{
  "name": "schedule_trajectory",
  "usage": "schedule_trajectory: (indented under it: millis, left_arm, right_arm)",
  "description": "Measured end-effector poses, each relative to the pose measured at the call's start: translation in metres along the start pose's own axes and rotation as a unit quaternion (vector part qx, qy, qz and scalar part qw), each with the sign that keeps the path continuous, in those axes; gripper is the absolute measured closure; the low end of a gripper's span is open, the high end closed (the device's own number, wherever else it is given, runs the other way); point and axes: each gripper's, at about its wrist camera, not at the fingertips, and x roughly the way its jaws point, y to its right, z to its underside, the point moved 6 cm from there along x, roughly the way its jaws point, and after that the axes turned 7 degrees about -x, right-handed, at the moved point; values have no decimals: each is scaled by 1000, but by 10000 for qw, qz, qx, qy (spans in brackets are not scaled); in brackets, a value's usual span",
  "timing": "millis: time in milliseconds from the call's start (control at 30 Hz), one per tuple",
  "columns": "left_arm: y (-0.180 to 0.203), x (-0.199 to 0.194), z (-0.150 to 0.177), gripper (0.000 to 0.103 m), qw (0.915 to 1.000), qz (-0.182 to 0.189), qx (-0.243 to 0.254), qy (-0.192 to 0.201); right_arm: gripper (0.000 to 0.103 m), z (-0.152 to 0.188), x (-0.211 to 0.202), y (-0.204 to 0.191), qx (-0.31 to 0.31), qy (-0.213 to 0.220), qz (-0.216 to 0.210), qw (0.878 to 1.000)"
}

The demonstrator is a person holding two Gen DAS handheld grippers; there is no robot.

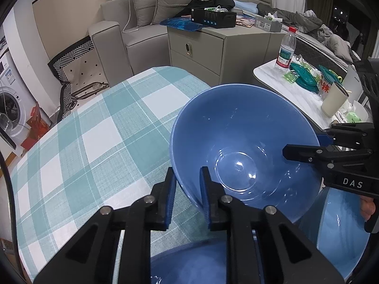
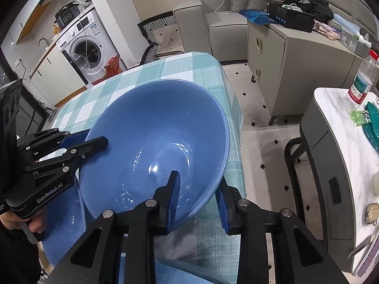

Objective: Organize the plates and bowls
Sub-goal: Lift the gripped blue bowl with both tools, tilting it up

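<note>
Left wrist view: the left gripper (image 1: 188, 196) straddles the near rim of a blue bowl (image 1: 239, 142), one pad outside the wall, one inside — jaws clamped on the rim.
Right wrist view: the right gripper (image 2: 197, 203) has one blue pad inside the same bowl (image 2: 154, 142) and the other outside its wall; the grip looks closed on the rim, though the outer pad's contact is partly hidden.
Bowl: tilted, held from two opposite sides over the edge of the checked tablecloth (image 1: 94, 142); whether its base touches the cloth cannot be told.
Other dishes: a second blue dish (image 1: 341, 224) lies just beside and below the right gripper (image 1: 305, 151), and a third blue dish (image 1: 189, 260) sits directly under the left gripper.
Beyond the fingers: a side table (image 2: 341, 127) with a water bottle (image 2: 362, 82), well apart from the work.
Step in hand: a two-handed hold on the large bowl, seemingly to carry it onto one of the dishes below.
Next move calls for: both hands travelling together, the bowl levelled and centred over its target — then released gently, since glazed ware may slip or chip.
</note>
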Motion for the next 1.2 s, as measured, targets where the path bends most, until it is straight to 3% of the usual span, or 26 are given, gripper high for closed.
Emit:
schedule_trajectory:
  millis: [433,1200]
  left_arm:
    - [1,-3,0,87,10000,52,-35,27]
    - [6,-16,-5,88,9998,52,-9,190]
  right_arm:
    - [79,2,-3,1,31,17,36,10000]
    - [80,1,-14,-1,58,100,112,9999]
